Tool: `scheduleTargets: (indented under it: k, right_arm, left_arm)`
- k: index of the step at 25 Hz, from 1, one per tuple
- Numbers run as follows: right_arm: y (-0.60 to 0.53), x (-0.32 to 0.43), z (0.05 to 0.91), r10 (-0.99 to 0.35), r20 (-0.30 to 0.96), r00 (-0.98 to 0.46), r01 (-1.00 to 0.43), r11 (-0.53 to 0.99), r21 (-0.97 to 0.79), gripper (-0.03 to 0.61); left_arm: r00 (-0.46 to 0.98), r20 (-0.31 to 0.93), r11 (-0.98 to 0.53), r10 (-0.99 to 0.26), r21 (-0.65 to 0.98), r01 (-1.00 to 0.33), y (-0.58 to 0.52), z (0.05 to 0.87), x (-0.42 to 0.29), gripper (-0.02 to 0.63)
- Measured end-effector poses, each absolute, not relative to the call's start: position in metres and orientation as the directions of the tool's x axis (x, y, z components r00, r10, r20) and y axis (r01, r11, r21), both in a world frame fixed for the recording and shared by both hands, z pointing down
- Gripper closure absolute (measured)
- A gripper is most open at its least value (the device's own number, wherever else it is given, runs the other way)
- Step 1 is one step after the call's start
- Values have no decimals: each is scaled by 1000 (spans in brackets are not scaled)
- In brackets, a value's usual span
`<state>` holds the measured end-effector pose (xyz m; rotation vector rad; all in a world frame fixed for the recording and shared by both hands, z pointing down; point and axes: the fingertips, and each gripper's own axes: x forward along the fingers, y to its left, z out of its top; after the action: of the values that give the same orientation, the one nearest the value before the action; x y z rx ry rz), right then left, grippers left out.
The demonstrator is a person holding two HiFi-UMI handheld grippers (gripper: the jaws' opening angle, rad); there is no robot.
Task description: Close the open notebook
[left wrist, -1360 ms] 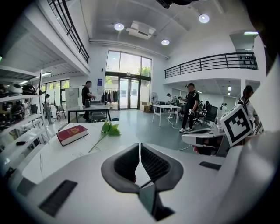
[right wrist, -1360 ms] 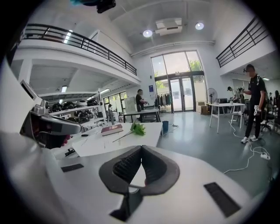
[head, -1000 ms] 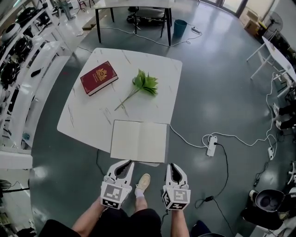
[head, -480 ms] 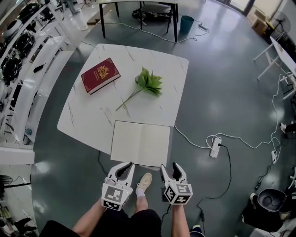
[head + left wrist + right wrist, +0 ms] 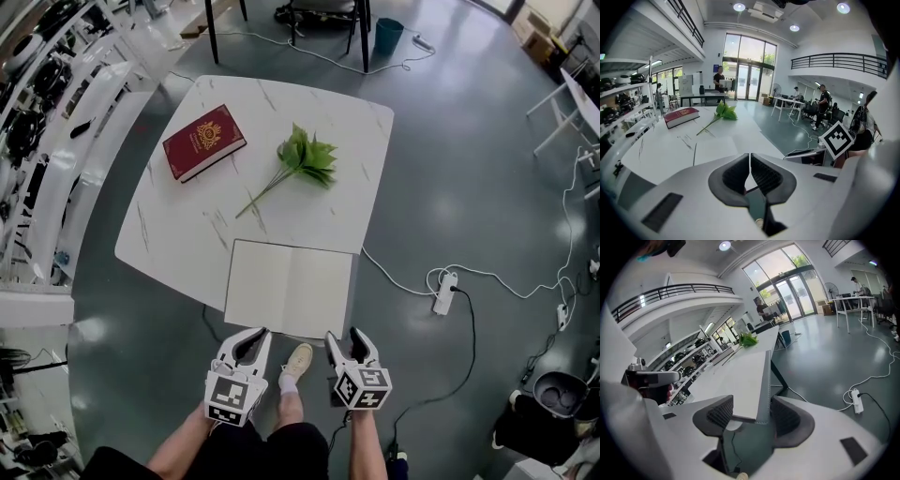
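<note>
The open notebook [image 5: 291, 287] lies flat with blank cream pages at the near edge of the white marble table [image 5: 187, 225]. My left gripper [image 5: 251, 337] hovers just short of its near left corner, jaws shut with nothing in them [image 5: 750, 161]. My right gripper [image 5: 345, 339] sits below the near right corner and its jaws are opening. In the right gripper view that notebook corner [image 5: 740, 380] shows between the spread pads [image 5: 719, 413], and neither pad touches it. The left gripper view shows the notebook [image 5: 710, 150] ahead.
A red hardback book [image 5: 204, 142] and a green leafy sprig [image 5: 305, 159] lie farther back on the table. A power strip [image 5: 443, 292] with cables is on the floor at right. Shelving runs along the left. The person's shoe [image 5: 298, 361] stands between the grippers.
The right gripper's jaws went from shut to wide apart and it shifted slightly left toward the notebook's near right corner. The left gripper stayed shut in much the same place.
</note>
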<state>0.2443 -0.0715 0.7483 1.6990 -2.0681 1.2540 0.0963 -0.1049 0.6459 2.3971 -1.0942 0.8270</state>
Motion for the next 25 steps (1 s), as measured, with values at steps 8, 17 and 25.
scheduleTargets:
  k: [8,17,25]
  right_arm:
    - [-71,245,754,-709,628,-321,-879,-24,-476,347]
    - [-67,250,734,-728,618,-298,-892,-18,-451,418]
    - [-64,248,700,-755,595,-277,-908,3,-420,497]
  left_arm:
    - [520,652,-616,-551,102,-781,-104,653,93,583]
    - [520,621,-612,-586,81,-786,-100,629,93,583]
    - [522,581,-608,-624,59,-792,-92,595,85,583]
